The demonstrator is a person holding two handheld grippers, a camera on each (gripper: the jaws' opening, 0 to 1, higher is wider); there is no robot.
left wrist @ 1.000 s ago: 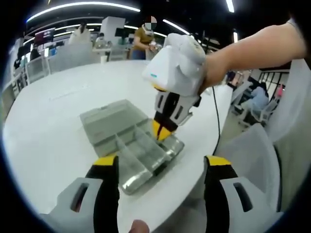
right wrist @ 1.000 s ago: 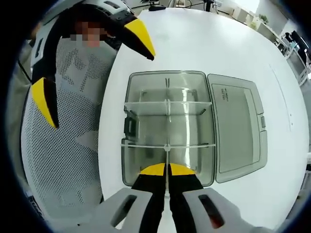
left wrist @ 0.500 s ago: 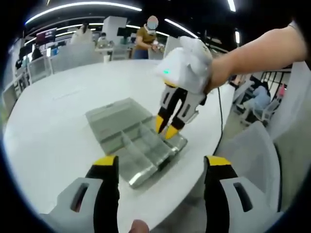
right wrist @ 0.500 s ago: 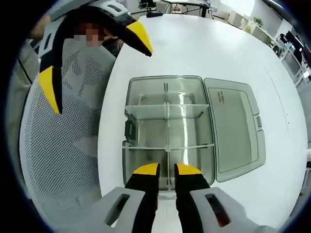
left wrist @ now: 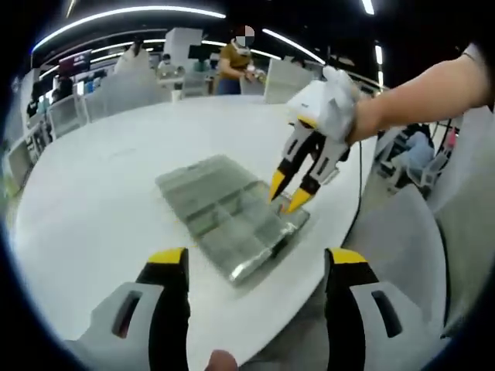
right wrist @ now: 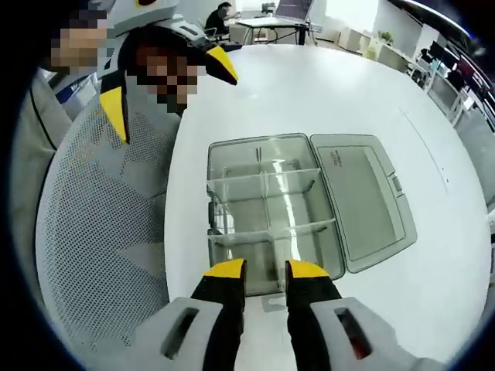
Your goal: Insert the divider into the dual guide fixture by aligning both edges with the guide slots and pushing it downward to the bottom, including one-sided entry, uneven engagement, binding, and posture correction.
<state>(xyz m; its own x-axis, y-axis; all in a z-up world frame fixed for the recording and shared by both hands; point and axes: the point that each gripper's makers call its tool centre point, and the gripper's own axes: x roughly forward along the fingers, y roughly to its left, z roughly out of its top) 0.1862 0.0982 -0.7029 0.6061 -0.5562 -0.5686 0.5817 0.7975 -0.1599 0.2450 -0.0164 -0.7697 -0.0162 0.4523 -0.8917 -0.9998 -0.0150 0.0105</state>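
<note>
Left gripper view: left gripper [left wrist: 255, 267] jaws wide apart, empty, held short of the clear compartment box [left wrist: 232, 216] on the white table [left wrist: 100, 178]; right gripper [left wrist: 292, 193] hangs just over the box's near end.
Right gripper view: right gripper [right wrist: 257, 269] jaws slightly apart, holding nothing; divider [right wrist: 272, 202] stands in the box ahead of the tips.
Progress: divider looks seated; full depth unconfirmed.

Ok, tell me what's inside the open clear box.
Inside the clear box: clear dividers crossing, splitting it into compartments that look empty. The right gripper covers part of the near compartments.
</note>
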